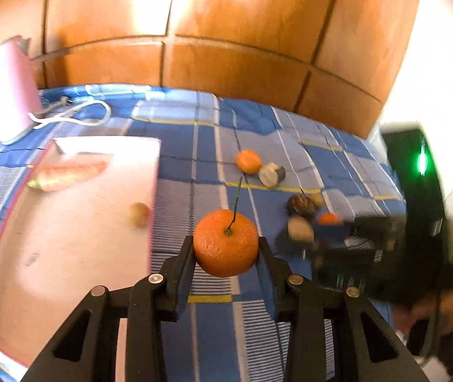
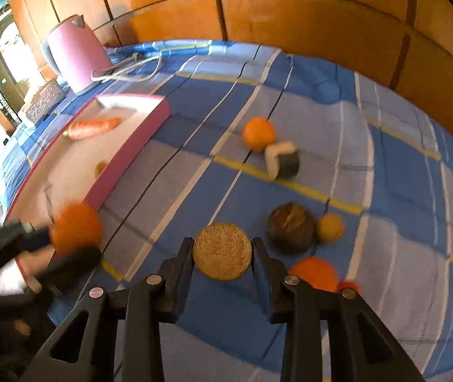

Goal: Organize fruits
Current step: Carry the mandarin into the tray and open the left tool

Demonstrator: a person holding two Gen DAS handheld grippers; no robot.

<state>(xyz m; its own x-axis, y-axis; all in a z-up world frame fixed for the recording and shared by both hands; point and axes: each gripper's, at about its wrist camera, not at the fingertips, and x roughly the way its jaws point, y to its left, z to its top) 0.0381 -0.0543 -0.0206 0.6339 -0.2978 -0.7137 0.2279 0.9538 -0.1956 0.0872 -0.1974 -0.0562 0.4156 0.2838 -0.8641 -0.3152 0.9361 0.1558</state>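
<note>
With the left gripper [image 1: 226, 245] clamping a stemmed round orange [image 1: 225, 242] and the right gripper [image 2: 222, 251] squeezing a flat tan grainy disc [image 2: 222, 251], either rounded piece could slip forward out of its jaws onto the blue checked cloth [image 2: 290, 334] below.

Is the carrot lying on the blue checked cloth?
No, the carrot lies inside the pink tray, not on the cloth.

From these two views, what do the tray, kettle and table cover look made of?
Tray: pink with a pale floor and straight thin walls; smooth, matte, probably plastic or coated board.
Kettle: pink, smooth body with soft highlights; plastic or painted metal, cannot tell which.
Table cover: woven fabric, matte; blue check with creases and ripples.
</note>
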